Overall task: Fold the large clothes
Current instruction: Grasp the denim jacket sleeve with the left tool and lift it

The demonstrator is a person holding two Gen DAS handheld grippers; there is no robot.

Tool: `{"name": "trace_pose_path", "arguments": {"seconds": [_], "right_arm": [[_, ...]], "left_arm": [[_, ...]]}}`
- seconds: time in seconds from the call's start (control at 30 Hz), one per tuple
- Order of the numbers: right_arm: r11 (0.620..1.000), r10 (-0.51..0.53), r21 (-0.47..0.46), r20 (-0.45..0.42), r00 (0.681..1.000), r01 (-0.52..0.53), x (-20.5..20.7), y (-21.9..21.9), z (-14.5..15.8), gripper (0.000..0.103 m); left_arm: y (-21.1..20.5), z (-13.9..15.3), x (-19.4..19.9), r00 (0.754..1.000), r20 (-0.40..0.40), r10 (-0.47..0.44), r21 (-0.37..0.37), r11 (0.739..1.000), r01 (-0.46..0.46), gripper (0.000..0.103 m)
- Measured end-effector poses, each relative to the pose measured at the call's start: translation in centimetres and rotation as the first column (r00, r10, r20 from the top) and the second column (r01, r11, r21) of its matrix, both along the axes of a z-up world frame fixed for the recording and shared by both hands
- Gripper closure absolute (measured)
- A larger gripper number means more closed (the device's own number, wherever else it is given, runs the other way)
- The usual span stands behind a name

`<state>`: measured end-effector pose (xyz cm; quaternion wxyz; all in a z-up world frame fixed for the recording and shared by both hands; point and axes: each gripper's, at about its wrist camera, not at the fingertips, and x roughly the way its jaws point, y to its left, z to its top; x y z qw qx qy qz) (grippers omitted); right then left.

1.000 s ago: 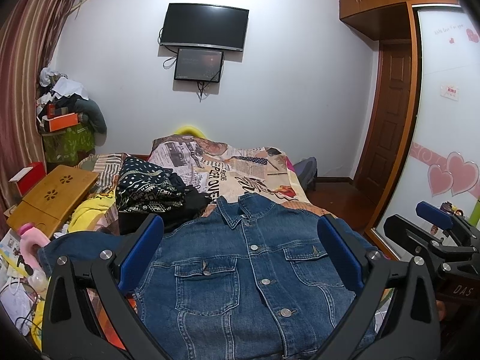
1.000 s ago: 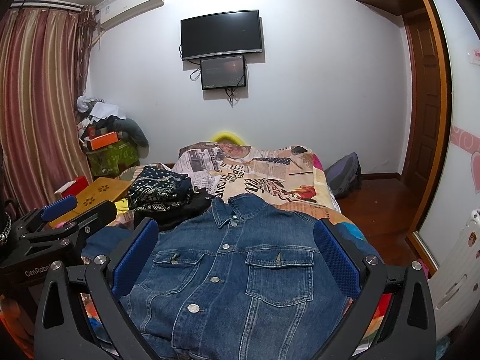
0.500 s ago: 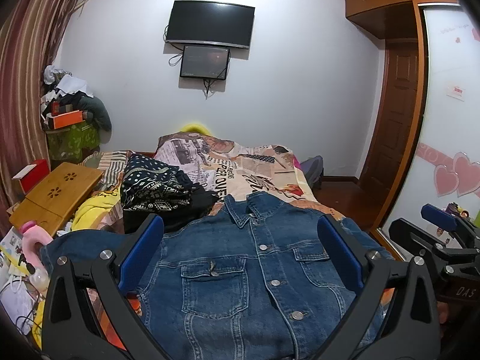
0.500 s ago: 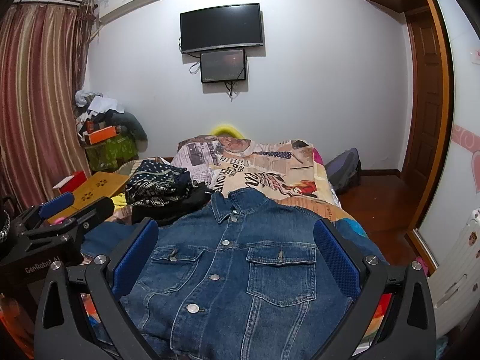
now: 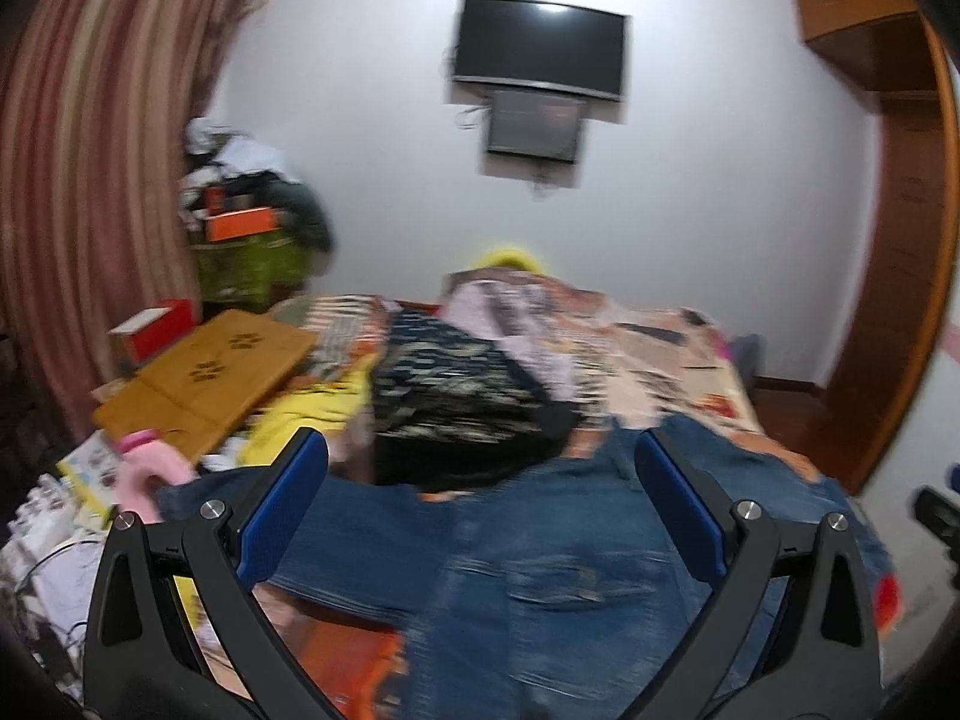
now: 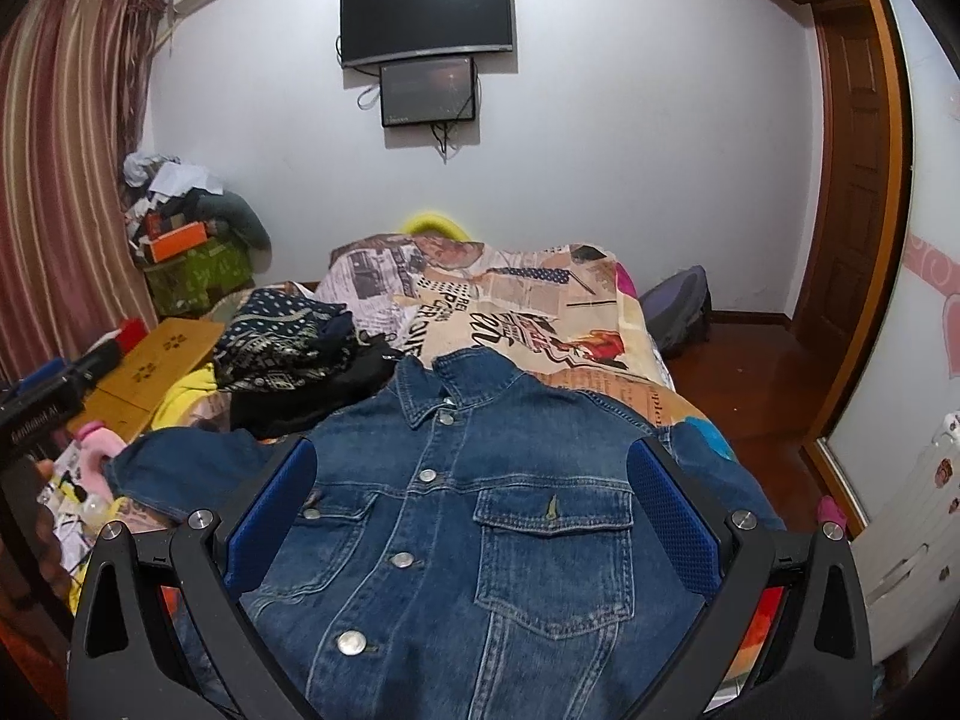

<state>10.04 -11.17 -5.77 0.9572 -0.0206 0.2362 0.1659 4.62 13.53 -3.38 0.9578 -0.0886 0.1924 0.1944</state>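
A blue denim jacket (image 6: 468, 516) lies front up and buttoned on the bed, collar toward the far wall, its left sleeve (image 6: 180, 468) stretched out to the left. My right gripper (image 6: 471, 510) hovers open above the jacket's chest, nothing between its blue pads. In the blurred left wrist view my left gripper (image 5: 480, 492) is open over the jacket (image 5: 540, 570) near the left sleeve (image 5: 336, 534). The left gripper's body (image 6: 42, 414) shows at the left edge of the right wrist view.
A pile of dark patterned clothes (image 6: 282, 348) lies beyond the jacket on the printed bedspread (image 6: 528, 312). A wooden lap desk (image 6: 150, 372), a pink bottle (image 6: 99, 450) and clutter crowd the left side. A wardrobe (image 6: 918, 480) and door (image 6: 852, 180) stand right.
The left gripper has swung sharply to the left, blurring its view and shifting the jacket rightward in it. The right gripper moved a little closer over the jacket. Both stay open.
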Motion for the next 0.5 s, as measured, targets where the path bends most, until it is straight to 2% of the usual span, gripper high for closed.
{"name": "trace_pose_path", "arguments": {"seconds": [0.13,0.23,0.3,0.37,0.5], "right_arm": [[1.0,-0.004,-0.02,-0.028,1.0,0.004,1.5,0.5,-0.5,0.0],[0.999,-0.005,-0.041,-0.054,0.999,0.003,2.7,1.1,-1.1,0.0],[0.999,-0.002,-0.054,-0.076,0.997,-0.003,3.6,1.7,-1.5,0.0],[0.998,0.004,-0.064,-0.097,0.995,-0.01,4.4,2.2,-1.9,0.0],[0.997,0.018,-0.066,-0.14,0.99,-0.027,5.7,3.2,-2.9,0.0]], "left_arm": [[4.2,-1.7,0.5,0.99,-0.033,0.134,0.003,0.991,-0.134,0.0],[7.1,-3.6,0.7,0.971,-0.071,0.227,0.008,0.974,-0.227,0.0],[9.7,-5.7,1.1,0.951,-0.139,0.275,-0.005,0.961,-0.278,0.0],[11.4,-7.8,2.0,0.934,-0.199,0.297,-0.031,0.951,-0.309,0.0],[15.3,-12.4,2.4,0.907,-0.291,0.305,-0.161,0.919,-0.36,0.0]]}}
